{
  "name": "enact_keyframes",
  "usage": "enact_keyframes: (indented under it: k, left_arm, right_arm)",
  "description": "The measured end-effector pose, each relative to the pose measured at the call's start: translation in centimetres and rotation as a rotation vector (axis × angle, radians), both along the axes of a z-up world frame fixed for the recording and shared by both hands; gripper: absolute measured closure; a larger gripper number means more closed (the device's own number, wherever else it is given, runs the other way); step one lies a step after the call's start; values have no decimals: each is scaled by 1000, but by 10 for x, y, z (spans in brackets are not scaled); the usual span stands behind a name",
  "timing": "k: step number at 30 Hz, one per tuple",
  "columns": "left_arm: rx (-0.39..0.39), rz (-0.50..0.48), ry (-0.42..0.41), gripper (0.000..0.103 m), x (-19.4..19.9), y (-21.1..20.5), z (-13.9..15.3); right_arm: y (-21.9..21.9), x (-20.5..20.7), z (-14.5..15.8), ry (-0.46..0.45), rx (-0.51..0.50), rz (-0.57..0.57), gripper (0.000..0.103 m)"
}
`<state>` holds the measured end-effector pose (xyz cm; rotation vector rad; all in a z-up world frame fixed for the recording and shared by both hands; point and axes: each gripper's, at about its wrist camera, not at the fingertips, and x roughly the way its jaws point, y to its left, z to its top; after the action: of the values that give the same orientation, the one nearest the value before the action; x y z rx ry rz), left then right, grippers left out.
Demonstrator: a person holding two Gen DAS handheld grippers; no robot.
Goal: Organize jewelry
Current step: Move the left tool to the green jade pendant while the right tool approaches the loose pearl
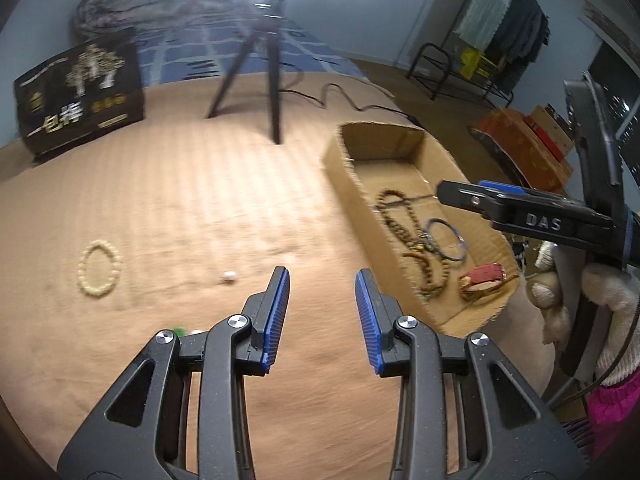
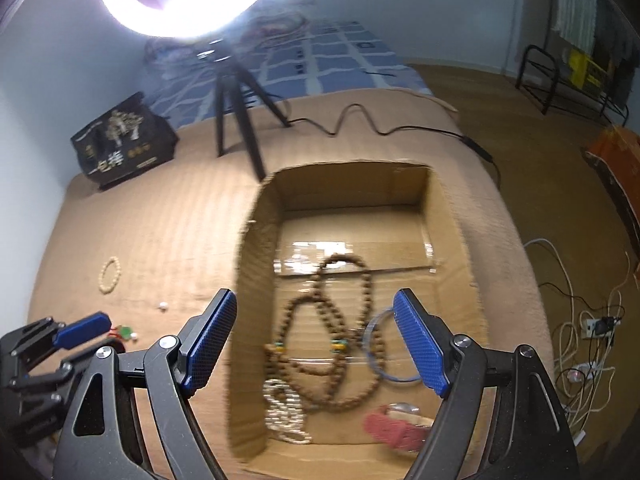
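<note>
Inside cardboard box [image 2: 256, 264]: brown bead necklace [image 2: 344, 320]

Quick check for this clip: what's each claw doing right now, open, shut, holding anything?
Left claw: open, empty, over the tan bedcover.
Right claw: open, empty, above the cardboard box.

Cardboard box [image 2: 256, 280]: near edge cut off by right wrist frame bottom. Inside it, red bracelet [image 2: 394, 428] motion-blurred, half hidden behind right gripper finger [image 2: 420, 340]. White speck [image 1: 229, 277] left of box too small to identify. Green item [image 2: 125, 333] left of box partly hidden by left gripper [image 2: 82, 330].
</note>
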<state>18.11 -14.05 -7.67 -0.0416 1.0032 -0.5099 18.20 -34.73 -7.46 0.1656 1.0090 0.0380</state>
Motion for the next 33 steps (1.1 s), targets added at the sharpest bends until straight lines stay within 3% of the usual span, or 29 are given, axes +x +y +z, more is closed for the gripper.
enact_keyframes:
  k: [8,18,25,29,33]
  left_arm:
    - [11,80,16,69,4,56,-3]
    - [12,121,105,69,8,104,-28]
    - [-12,133,197,69,12,118,-53]
    - [-9,130,228,69,14,116,-64]
    - [6,130,244,69,18,110,-72]
  right_arm:
    - [47,9,4,-15,18,84,22]
    - [95,20,-5,0,53,160,22]
    - [109,30,-23,48,124,160,23]
    - [117,36,-36,89,135,165,31]
    - [124,39,-49,124,136,167,32]
